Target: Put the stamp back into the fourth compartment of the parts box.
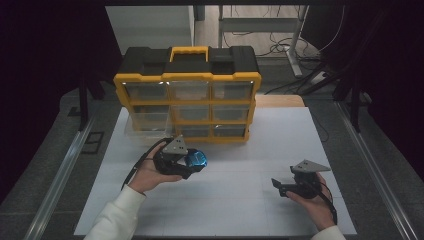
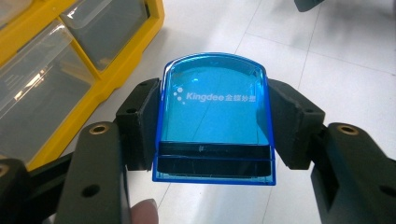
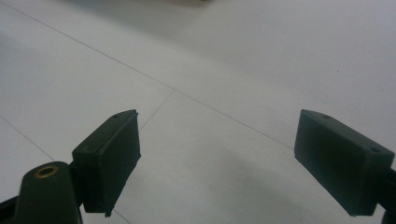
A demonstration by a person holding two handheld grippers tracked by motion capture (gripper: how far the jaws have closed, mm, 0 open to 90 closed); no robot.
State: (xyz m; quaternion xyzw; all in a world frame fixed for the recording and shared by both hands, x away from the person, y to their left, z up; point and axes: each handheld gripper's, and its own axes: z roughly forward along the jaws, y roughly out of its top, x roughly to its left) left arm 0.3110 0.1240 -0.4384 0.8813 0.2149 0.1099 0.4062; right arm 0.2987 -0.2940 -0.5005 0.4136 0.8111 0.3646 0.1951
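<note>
A: We had the blue translucent block (image 2: 215, 116) clamped side to side between the pads (image 2: 137, 123) of the left gripper (image 1: 186, 161), its printed face turned up toward the gripper's camera and a dark band across its near end.

B: And where did it sit on the table?

A: In the high view the block (image 1: 196, 158) was just in front of the yellow drawer organizer (image 1: 188, 95), over the white tabletop (image 1: 240, 200), near the bottom row of clear drawers. Whether it hung clear of the surface or brushed it, we couldn't tell from above.

B: So we judged the step as carrying — the pick was done, the placing not yet.

A: Yes. One clear drawer (image 1: 145, 125) on the left side of the organizer stood pulled out, and that looked to us the likeliest place for it, though nothing settled that.

B: What did the next move call for, then?

A: Lifting the block over the drawer's front wall, keeping the squeeze steady — those smooth sides could slip — and lowering it inside before easing the jaws apart.

B: And the other hand?

A: The right gripper (image 1: 295, 187) rested low over the table, well apart, its jaws spread wide with nothing between them; its own view showed bare white surface between the pads (image 3: 112, 158).
</note>
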